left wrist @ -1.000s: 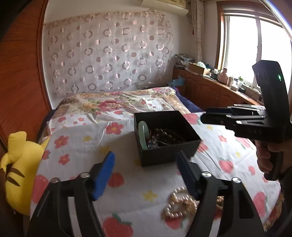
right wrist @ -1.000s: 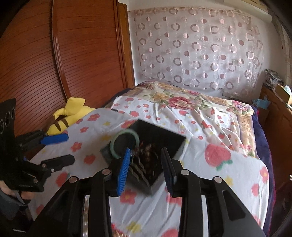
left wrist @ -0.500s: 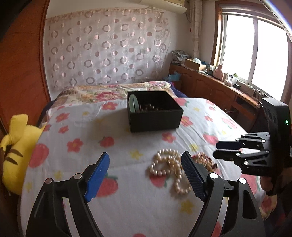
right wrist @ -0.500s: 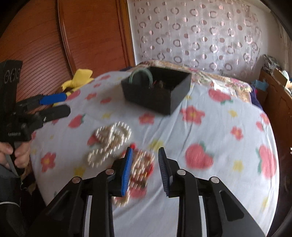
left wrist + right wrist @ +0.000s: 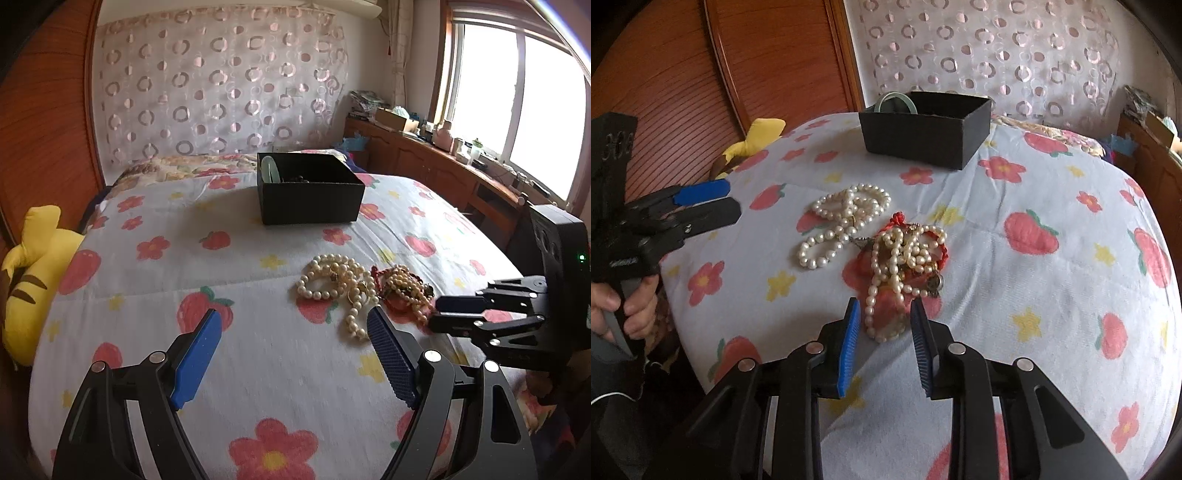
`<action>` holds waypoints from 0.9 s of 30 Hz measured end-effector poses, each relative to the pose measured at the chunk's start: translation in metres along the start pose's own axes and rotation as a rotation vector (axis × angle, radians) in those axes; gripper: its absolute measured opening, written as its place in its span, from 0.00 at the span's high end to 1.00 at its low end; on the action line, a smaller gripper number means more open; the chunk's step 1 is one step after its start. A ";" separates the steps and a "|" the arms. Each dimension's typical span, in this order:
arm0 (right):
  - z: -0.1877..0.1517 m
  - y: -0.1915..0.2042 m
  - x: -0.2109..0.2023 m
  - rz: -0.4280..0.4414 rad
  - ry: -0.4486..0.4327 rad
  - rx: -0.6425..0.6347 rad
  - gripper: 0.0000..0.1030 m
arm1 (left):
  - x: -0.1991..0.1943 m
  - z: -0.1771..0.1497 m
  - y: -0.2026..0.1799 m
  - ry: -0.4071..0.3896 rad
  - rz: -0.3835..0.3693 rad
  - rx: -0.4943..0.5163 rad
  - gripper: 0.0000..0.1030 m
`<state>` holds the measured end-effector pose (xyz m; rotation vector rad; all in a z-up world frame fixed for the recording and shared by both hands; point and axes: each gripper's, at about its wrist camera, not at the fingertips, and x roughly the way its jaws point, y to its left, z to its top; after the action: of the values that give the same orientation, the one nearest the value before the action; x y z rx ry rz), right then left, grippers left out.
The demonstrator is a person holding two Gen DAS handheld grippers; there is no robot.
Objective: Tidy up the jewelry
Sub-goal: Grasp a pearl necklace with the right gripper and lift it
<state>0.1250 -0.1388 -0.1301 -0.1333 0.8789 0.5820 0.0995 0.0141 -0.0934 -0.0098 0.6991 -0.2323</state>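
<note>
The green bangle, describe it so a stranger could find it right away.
On the flowered bed stands a black box, beyond the pearl strands. The green bangle stands on edge at the box's left end, the only smooth, solid ring among beaded pieces.

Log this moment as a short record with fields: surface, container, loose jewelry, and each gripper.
surface: bed with white strawberry-and-flower print quilt
container: open black square box, pale green bangle leaning inside
loose jewelry: coiled white pearl necklace beside a tangle of pearls and red cord, both outside the box
left gripper: open, empty, above quilt
right gripper: open, empty, fingers either side of the tangle's near end
</note>
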 end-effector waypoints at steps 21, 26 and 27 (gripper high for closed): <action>0.030 0.012 -0.040 0.015 -0.137 -0.056 0.95 | 0.004 -0.013 -0.003 0.039 -0.021 -0.015 0.24; 0.046 0.008 -0.069 -0.002 -0.208 -0.065 0.95 | 0.010 -0.013 -0.007 0.058 -0.039 -0.009 0.24; 0.050 0.007 -0.076 -0.010 -0.225 -0.070 0.95 | 0.011 -0.013 -0.008 0.062 -0.043 -0.008 0.24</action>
<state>0.1176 -0.1480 -0.0396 -0.1327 0.6398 0.6063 0.0982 0.0046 -0.1094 -0.0251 0.7619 -0.2720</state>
